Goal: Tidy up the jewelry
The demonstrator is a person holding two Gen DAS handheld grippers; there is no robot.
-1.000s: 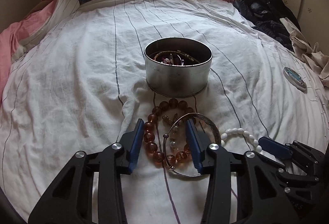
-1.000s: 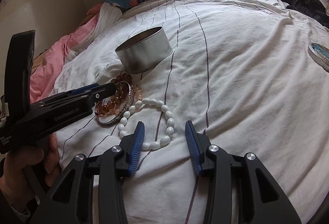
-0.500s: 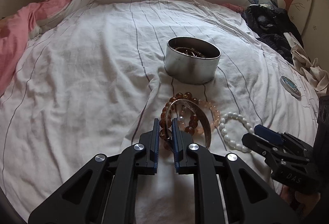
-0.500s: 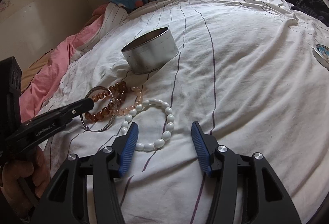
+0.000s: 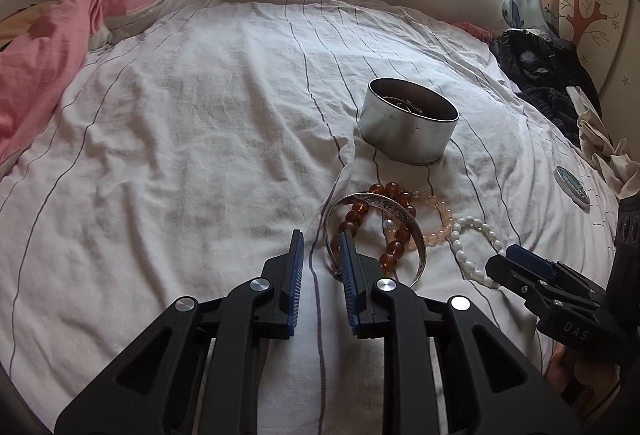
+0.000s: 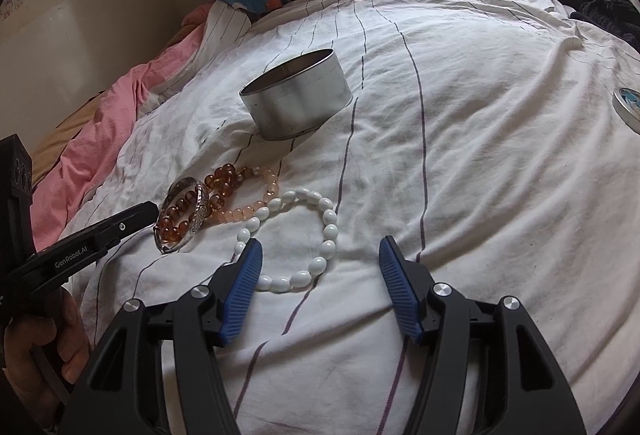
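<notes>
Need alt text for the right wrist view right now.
The right gripper, jaws opening, hovers over a white bead bracelet on a striped sheet. Left of it lie amber beads, a silver bangle, and a tin behind.

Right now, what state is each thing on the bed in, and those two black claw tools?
Round metal tin: upright, lidless, jewelry inside.
Silver bangle: on the sheet, tilted, over the amber bead bracelet.
White bead bracelet: flat on the sheet.
Left gripper: fingers opening, nothing between.
Right gripper: fingers opening around the white bracelet's near edge.

The left gripper (image 5: 320, 255) is opening, nothing between its jaws; its right finger touches the silver bangle (image 5: 376, 201) near the tin (image 5: 406, 127).
</notes>
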